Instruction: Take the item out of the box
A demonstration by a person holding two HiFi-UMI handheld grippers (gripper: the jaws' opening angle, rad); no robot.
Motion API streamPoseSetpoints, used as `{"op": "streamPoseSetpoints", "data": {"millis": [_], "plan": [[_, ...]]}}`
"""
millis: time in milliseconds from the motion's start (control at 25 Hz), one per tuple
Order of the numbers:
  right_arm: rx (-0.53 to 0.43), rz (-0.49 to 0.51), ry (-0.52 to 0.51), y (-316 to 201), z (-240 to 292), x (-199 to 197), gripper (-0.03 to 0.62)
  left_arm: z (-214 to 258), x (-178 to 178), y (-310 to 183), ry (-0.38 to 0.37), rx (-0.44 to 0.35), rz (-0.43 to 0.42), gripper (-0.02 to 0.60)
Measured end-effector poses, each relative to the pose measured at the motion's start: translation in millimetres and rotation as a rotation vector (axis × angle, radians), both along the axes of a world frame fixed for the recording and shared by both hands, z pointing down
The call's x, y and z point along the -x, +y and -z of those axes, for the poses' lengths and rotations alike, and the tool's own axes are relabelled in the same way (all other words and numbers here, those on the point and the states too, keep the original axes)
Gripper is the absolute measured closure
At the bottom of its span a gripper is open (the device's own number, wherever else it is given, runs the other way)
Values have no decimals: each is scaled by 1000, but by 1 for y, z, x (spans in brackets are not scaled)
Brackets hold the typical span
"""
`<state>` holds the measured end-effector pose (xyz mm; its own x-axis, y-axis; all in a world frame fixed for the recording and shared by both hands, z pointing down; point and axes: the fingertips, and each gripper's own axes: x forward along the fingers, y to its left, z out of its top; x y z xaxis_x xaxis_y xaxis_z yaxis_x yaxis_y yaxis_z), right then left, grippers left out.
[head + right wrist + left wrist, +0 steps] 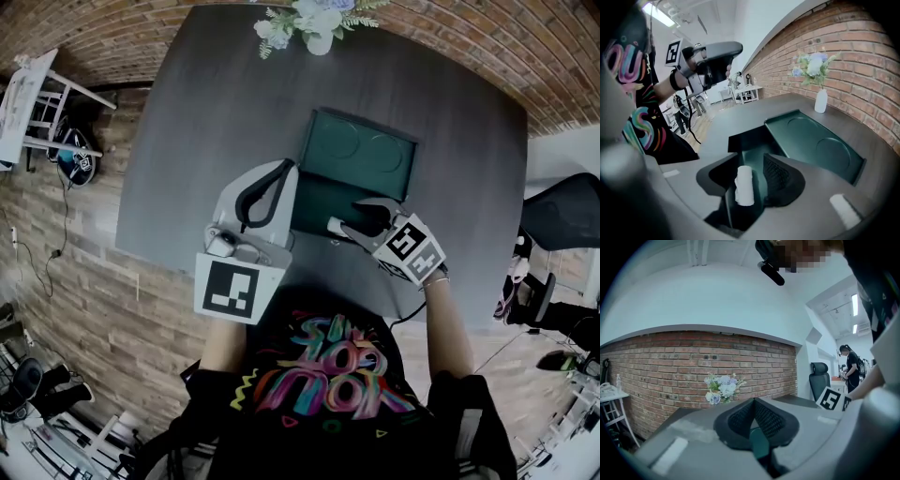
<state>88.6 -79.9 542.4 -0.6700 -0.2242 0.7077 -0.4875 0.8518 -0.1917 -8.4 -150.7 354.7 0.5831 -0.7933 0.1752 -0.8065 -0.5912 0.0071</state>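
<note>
Grasp step: right claw [751,161] wide over the box [811,140], white roll [744,185] between its jaws, ungripped. Next, likely: squeeze, lift straight out. Left claw [753,401] shut, idle.

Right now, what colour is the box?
The box is dark green; right gripper view shows best.

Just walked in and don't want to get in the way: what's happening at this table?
A person works at the dark grey table with a gripper in each hand. The right gripper reaches down into the open dark green box, its jaws apart around a small white roll and not clamped on it. The left gripper is held up beside the box with its jaws together.
</note>
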Motion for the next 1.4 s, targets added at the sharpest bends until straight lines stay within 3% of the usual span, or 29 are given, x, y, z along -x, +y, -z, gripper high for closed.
{"op": "streamPoseSetpoints", "data": {"millis": [440, 920, 1120, 1400], "plan": [[173, 157, 143, 18, -49, 7, 402, -1, 0, -3, 8, 5, -6, 580], [182, 259, 266, 23, -70, 10, 405, -3, 3, -3, 4, 7, -2, 580], [147, 344, 404, 25, -89, -2, 425, -2, 3, -3, 3, 4, -6, 580], [135, 321, 387, 22, -90, -1, 439, -3, 6, -3, -1, 6, -1, 580]]}}
